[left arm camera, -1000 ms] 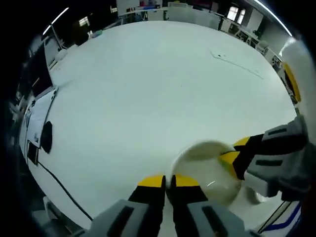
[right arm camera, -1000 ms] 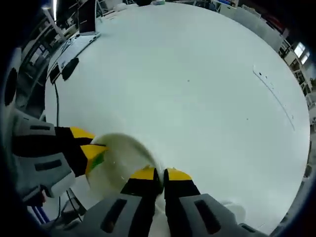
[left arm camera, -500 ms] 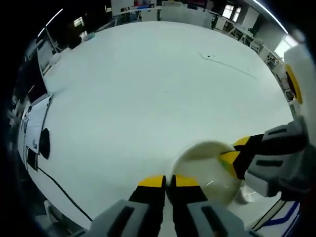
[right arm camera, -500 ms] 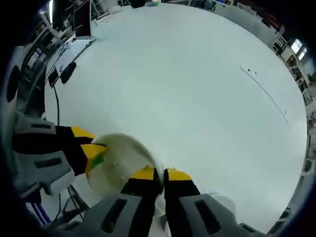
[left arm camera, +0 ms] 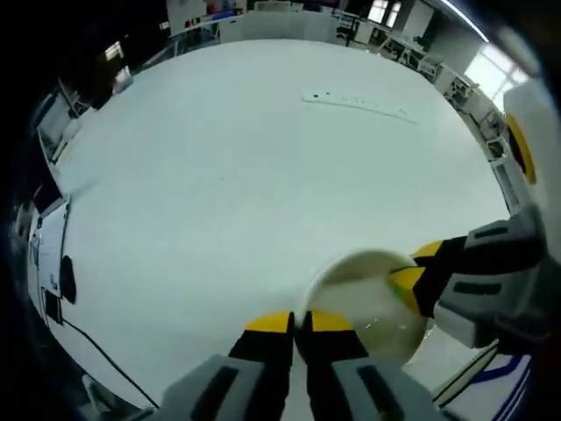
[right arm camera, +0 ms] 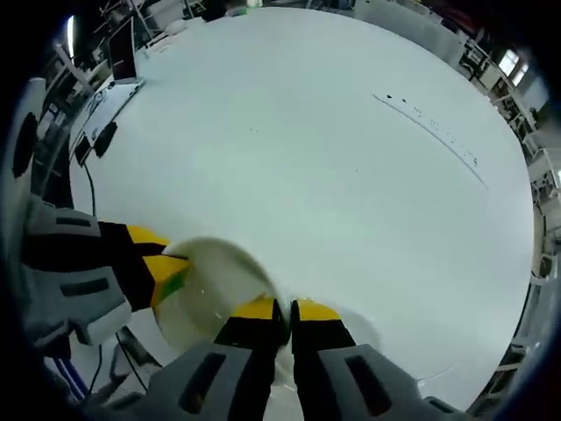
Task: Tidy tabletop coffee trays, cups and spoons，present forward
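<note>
A white saucer (left arm camera: pixel 364 303) hangs above the white table (left arm camera: pixel 263 158), held by both grippers. My left gripper (left arm camera: pixel 300 323) is shut on its near rim. My right gripper (left arm camera: pixel 410 279) comes in from the right and pinches the opposite rim. In the right gripper view the same saucer (right arm camera: pixel 215 285) sits low and left, with my right gripper (right arm camera: pixel 285 311) shut on its edge and my left gripper (right arm camera: pixel 165 261) clamped on it from the left. A small green mark shows at the rim by the other gripper's tips in each view.
A long thin strip (left arm camera: pixel 359 101) lies far across the table. A black mouse (left arm camera: pixel 66 285) and a dark cable (left arm camera: pixel 105 368) lie near the left edge. A laptop (right arm camera: pixel 114 66) and the mouse (right arm camera: pixel 105 139) show in the right gripper view.
Both views have swung across the table, so the far strip and the mouse sit elsewhere in the picture. The saucer stays fixed between both shut grippers.
</note>
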The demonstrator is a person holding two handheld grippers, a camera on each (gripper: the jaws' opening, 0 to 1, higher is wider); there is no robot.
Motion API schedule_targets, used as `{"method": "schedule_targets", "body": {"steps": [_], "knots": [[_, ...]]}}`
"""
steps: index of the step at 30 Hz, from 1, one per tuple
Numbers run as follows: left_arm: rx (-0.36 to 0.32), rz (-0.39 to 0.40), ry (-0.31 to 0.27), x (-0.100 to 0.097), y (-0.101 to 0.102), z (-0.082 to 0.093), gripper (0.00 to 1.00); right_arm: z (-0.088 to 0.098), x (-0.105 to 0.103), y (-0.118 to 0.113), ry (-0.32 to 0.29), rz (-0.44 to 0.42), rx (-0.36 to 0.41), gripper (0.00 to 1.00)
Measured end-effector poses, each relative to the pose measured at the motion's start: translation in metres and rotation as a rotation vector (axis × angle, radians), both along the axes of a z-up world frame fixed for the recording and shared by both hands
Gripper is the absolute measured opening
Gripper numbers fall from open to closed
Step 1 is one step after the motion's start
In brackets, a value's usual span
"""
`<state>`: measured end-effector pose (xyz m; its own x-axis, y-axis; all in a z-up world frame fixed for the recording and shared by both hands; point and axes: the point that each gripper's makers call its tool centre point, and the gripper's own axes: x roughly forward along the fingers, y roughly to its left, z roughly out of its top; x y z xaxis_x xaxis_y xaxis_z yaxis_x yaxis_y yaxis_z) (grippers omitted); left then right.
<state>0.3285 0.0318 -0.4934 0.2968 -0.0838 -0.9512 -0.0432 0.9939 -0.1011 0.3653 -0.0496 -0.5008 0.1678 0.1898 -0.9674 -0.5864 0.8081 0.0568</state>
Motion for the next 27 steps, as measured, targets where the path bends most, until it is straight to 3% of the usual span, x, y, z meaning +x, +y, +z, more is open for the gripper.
{"method": "schedule_targets", "body": {"steps": [10,15,27], "knots": [[-0.032,-0.036,0.010,0.005,-0.035,-0.001,0.06,0.000,-0.006,-0.039,0.004,-0.042,-0.009,0.06],[-0.042,-0.067,0.020,-0.009,-0.059,-0.003,0.06,-0.001,-0.015,-0.059,0.012,-0.062,-0.011,0.06],[-0.064,-0.115,0.039,-0.015,-0.093,-0.014,0.06,-0.012,-0.025,-0.095,0.030,-0.091,-0.032,0.06]]}}
